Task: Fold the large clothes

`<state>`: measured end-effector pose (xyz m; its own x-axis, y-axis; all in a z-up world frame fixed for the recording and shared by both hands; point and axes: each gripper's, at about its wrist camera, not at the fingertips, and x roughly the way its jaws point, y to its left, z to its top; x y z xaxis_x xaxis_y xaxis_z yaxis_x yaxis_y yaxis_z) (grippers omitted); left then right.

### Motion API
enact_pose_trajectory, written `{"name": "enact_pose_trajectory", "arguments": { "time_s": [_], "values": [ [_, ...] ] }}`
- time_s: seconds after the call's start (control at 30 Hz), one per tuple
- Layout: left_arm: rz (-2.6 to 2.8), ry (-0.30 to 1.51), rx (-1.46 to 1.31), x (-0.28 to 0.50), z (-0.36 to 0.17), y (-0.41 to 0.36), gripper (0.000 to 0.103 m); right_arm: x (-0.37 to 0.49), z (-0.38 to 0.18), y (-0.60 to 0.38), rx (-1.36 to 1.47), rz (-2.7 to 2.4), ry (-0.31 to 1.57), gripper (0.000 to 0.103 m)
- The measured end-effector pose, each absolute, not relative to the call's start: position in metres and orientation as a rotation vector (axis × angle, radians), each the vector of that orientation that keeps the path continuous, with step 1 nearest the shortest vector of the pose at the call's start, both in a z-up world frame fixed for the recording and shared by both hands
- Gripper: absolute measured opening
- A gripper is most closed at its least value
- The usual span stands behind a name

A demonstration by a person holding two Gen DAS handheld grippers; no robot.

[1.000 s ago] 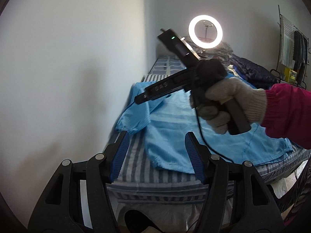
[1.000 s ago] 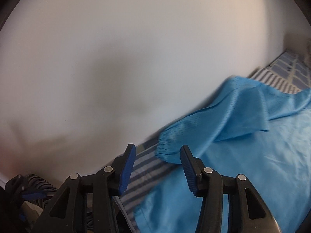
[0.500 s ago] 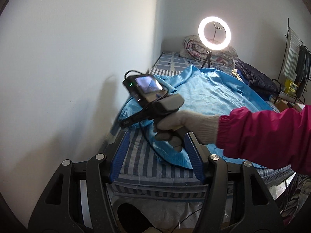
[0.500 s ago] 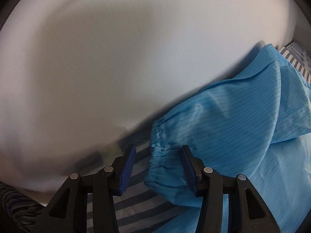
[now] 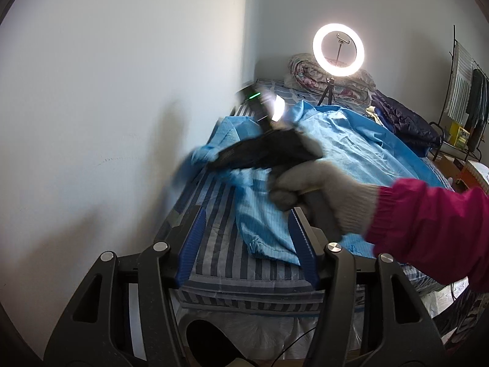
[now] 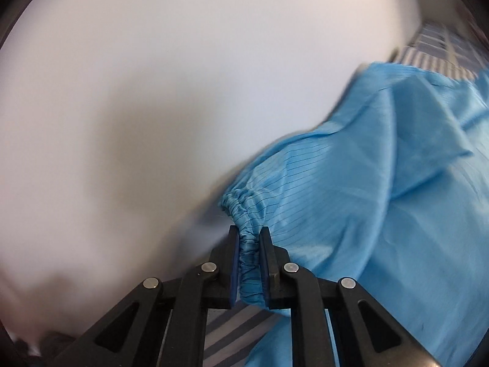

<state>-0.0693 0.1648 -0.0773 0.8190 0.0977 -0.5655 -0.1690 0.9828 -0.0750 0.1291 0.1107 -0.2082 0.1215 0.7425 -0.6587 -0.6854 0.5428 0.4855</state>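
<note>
A large light-blue garment (image 5: 342,153) lies spread on the striped bed (image 5: 220,263). My right gripper (image 6: 249,244) is shut on the elastic cuff of its sleeve (image 6: 241,205), lifted just above the mattress near the white wall. In the left wrist view the right gripper (image 5: 201,156) shows blurred, held by a gloved hand (image 5: 321,189), with the sleeve cuff at its tip. My left gripper (image 5: 244,238) is open and empty, held above the bed's near end, with the garment's hem (image 5: 269,244) between its fingers in view.
The white wall (image 5: 122,91) runs close along the bed's left side. A lit ring light (image 5: 338,49) on a small tripod, rolled quilts (image 5: 308,70) and a dark jacket (image 5: 403,119) sit at the far end. A clothes rack (image 5: 467,91) stands at the right.
My right gripper closed on the sleeve cuff, which was between its open fingers before, and lifted it off the mattress. The left gripper stayed open and tilted slightly.
</note>
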Motion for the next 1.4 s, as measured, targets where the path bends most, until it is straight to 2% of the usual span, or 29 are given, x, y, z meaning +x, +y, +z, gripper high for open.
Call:
{"name": "enact_pose_trajectory", "arguments": {
  "time_s": [0.23,0.4,0.53,0.63,0.77,0.83,0.9,1.17,1.4],
  "values": [
    [0.144,0.601,-0.119,-0.066,-0.074,0.161,0.057,0.095,-0.203,-0.009,0.473,0.922,0.930,0.007],
    [0.134,0.611,-0.116,-0.055,-0.066,0.158,0.057,0.090,-0.227,-0.039,0.581,0.812,0.936,0.006],
    [0.098,0.649,-0.133,-0.033,-0.061,0.157,0.057,0.062,-0.227,-0.055,0.508,0.787,0.995,0.008],
    [0.058,0.698,-0.150,-0.009,-0.059,0.155,0.057,0.038,-0.221,-0.064,0.382,0.771,1.031,0.028],
    [-0.005,0.778,-0.130,0.038,-0.064,0.140,0.058,0.012,-0.191,-0.104,0.289,0.745,1.000,0.028],
    [-0.034,0.816,-0.123,0.060,-0.069,0.131,0.064,0.050,-0.190,-0.122,0.257,0.707,0.963,0.028],
    [-0.081,0.873,-0.115,0.091,-0.081,0.112,0.069,0.051,-0.176,-0.151,0.237,0.653,0.921,0.031],
    [-0.103,1.104,-0.029,0.186,-0.159,0.045,0.074,0.081,-0.171,-0.234,0.232,0.502,0.853,0.031],
    [0.032,1.102,0.321,0.194,-0.208,0.020,0.074,0.115,-0.192,-0.261,0.299,0.454,0.868,0.031]
  ]
}}
